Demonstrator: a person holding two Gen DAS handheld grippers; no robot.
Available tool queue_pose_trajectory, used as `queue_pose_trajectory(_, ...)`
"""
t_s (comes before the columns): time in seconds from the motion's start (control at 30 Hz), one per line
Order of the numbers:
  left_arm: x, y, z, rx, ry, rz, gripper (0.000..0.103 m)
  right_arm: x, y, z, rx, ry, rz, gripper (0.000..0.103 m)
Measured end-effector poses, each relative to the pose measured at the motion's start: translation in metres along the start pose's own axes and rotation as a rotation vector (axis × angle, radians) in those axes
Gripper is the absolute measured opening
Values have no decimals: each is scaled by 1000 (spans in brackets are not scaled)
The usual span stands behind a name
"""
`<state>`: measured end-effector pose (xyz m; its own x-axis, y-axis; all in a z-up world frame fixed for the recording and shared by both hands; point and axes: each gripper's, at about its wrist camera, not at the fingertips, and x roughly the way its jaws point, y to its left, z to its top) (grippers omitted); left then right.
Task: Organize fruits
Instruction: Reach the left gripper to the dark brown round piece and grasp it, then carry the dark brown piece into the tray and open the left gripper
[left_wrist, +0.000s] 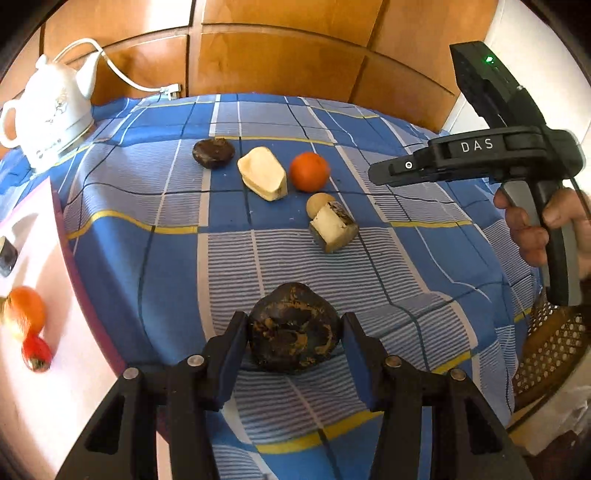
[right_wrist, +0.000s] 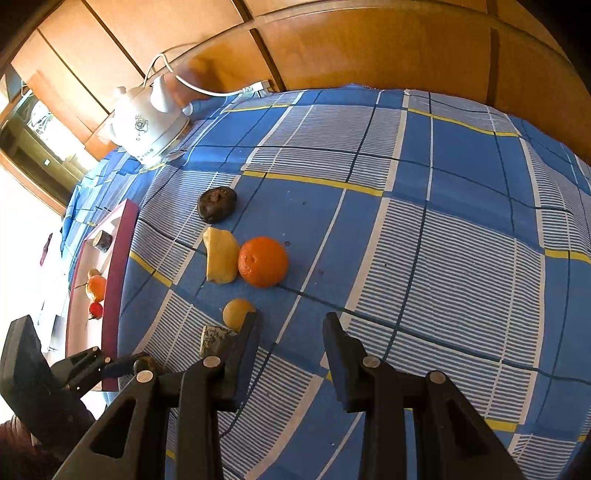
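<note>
My left gripper (left_wrist: 293, 328) has its fingers on both sides of a dark brown wrinkled fruit (left_wrist: 293, 326) that rests on the blue checked cloth; the left pad touches it, a thin gap shows at the right pad. Farther off lie another dark fruit (left_wrist: 213, 152), a pale yellow piece (left_wrist: 263, 173), an orange (left_wrist: 309, 171), a small tan ball (left_wrist: 318, 204) and a cut chunk (left_wrist: 333, 227). My right gripper (right_wrist: 291, 325) is open and empty above the cloth, right of the tan ball (right_wrist: 236, 314) and the chunk (right_wrist: 212, 341). The orange (right_wrist: 263, 262) lies ahead of it.
A pink-rimmed white tray (left_wrist: 55, 369) at the left holds an orange fruit (left_wrist: 26, 308), a red fruit (left_wrist: 36, 352) and a dark piece (left_wrist: 7, 254). A white kettle (left_wrist: 51, 114) with its cord stands at the back left. Wooden panels close the back. A wicker chair (left_wrist: 550, 347) stands right.
</note>
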<state>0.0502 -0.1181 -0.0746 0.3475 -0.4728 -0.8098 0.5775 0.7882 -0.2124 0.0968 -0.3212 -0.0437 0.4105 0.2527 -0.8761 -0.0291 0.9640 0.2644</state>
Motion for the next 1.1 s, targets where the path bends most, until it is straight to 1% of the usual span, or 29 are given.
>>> queue_pose_trajectory(0.23, 0, -1, -4, 7, -15, 4, 52, 9, 13, -1, 11, 26, 30, 33)
queue_pose_trajectory(0.47, 1, -1, -7, 14, -27, 7, 52, 33, 25, 9, 126, 65, 84, 33)
queue_pose_trajectory(0.53, 1, -1, -7, 17, -27, 10, 52, 40, 30, 13, 137, 76, 48, 33)
queue_pose_trajectory(0.6, 3, -1, -9, 14, -16, -1, 52, 47, 33, 14, 138, 91, 32, 33)
queue_pose_trajectory(0.67, 4, -3, -10, 21, -18, 5, 52, 54, 35, 15, 128, 118, -1, 33)
queue_pose_trajectory(0.73, 4, -2, -10, 19, -21, 2, 52, 55, 36, 12, 119, 126, 19, 31)
queue_pose_trajectory(0.77, 4, -2, -10, 18, -22, -1, 52, 53, 37, 11, 108, 126, 9, 28)
queue_pose_trajectory(0.83, 4, -2, -11, 19, -24, -1, 51, 46, 34, 10, 100, 103, -28, 27)
queue_pose_trajectory(0.93, 3, -1, -11, 15, -30, -6, 51, 39, 23, 4, 116, 82, -54, 27)
queue_pose_trajectory(1.0, 2, 0, -11, 15, -31, -8, 51, 35, 19, 0, 107, 61, -122, 27)
queue_pose_trajectory(1.03, 2, 0, -11, 13, -34, -9, 51, 33, 17, -2, 100, 48, -141, 27)
queue_pose_trajectory(1.1, 1, 0, -12, 15, -34, -10, 51, 32, 13, -6, 104, 34, -127, 27)
